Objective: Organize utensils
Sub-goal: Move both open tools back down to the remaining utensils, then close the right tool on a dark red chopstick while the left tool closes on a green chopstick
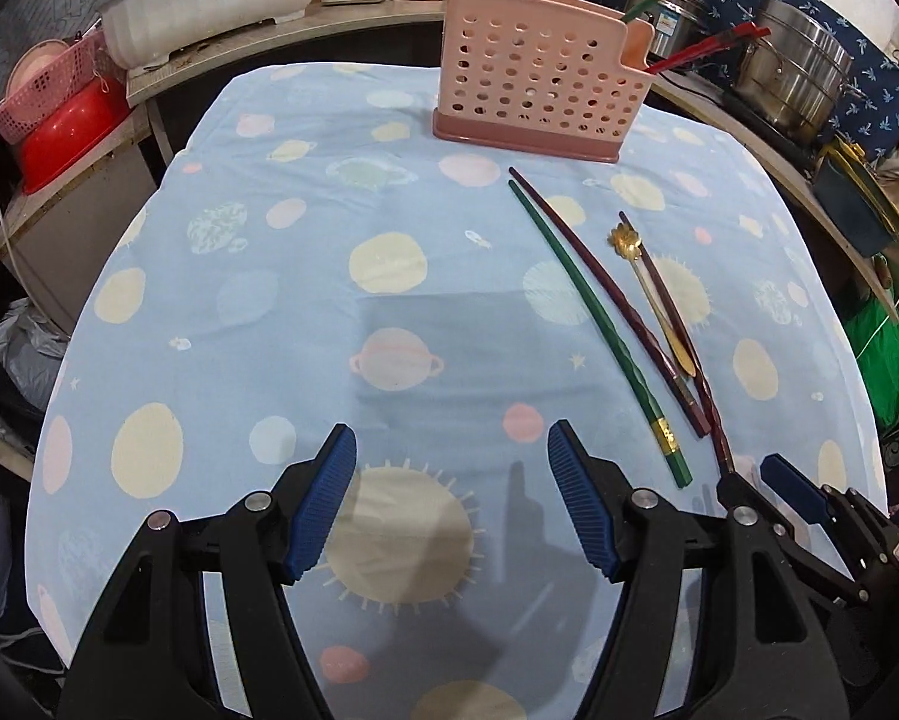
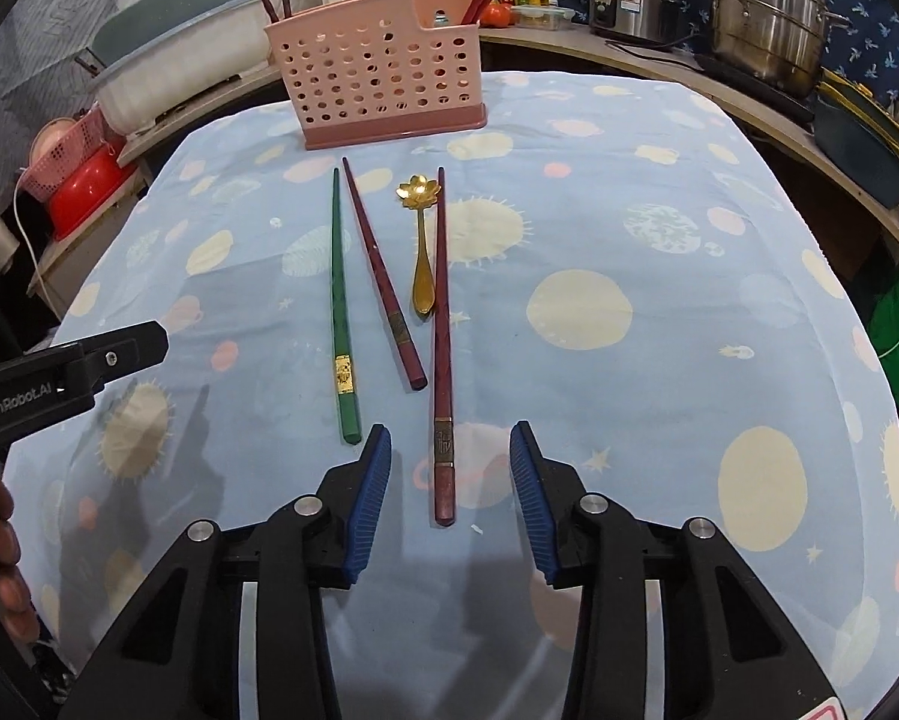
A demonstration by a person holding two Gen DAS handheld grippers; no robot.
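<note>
On the blue planet-print tablecloth (image 2: 629, 210) lie a green chopstick (image 2: 338, 300), two dark red chopsticks (image 2: 383, 276) (image 2: 442, 330) and a gold spoon (image 2: 422, 264) with a flower-shaped bowl. Behind them stands a pink perforated holder (image 2: 383, 84) with several chopsticks in it. My right gripper (image 2: 449, 429) is open, low over the cloth. The thick end of the nearer red chopstick lies between its blue pads, which do not touch it. My left gripper (image 1: 452, 429) is open over bare cloth, left of the green chopstick (image 1: 593, 324). The right gripper (image 1: 749, 471) shows beside it.
Steel pots (image 2: 761, 12) stand on a shelf at the back right. A white tub (image 2: 167, 60) sits at the back left, above a pink basket and red basin (image 2: 83, 180). A hand's fingers (image 2: 5, 540) show at the left edge. The table drops off on both sides.
</note>
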